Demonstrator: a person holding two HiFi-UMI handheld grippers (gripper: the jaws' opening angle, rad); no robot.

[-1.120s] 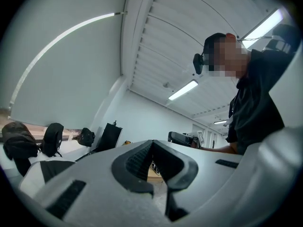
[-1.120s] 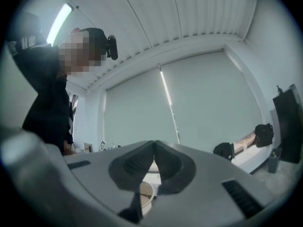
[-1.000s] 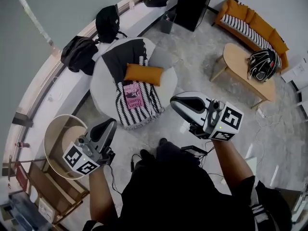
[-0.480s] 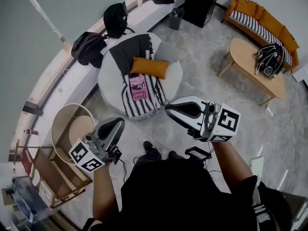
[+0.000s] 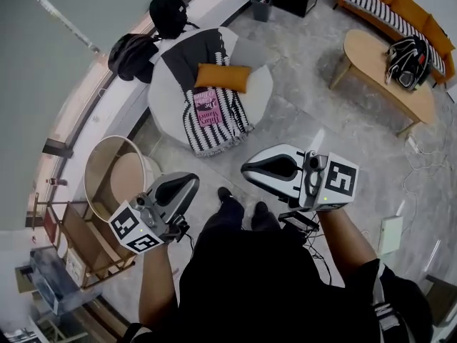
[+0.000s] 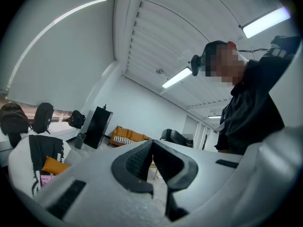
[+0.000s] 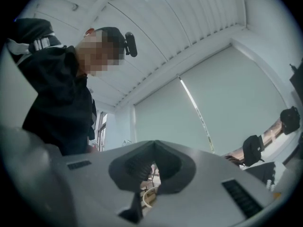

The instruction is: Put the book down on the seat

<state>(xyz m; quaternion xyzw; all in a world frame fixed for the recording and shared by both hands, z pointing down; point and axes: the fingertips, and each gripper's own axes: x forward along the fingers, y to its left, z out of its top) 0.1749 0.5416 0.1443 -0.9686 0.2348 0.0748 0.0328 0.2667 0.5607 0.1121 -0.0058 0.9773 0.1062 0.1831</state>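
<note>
Well beyond the left gripper (image 5: 191, 184) lies the book (image 5: 208, 108).

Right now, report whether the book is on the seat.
On it: the pink book lies flat on the striped throw over the seat.

Cover print of the pink book (image 5: 207, 108) too small for reading; orange sofa (image 5: 400, 4) partly beyond the top edge.

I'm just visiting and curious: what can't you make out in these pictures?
- Book: title print too small to read, head view.
- Same book, left gripper view: mostly hidden behind the left gripper body.
- Sofa: cut off by head view's top edge.
</note>
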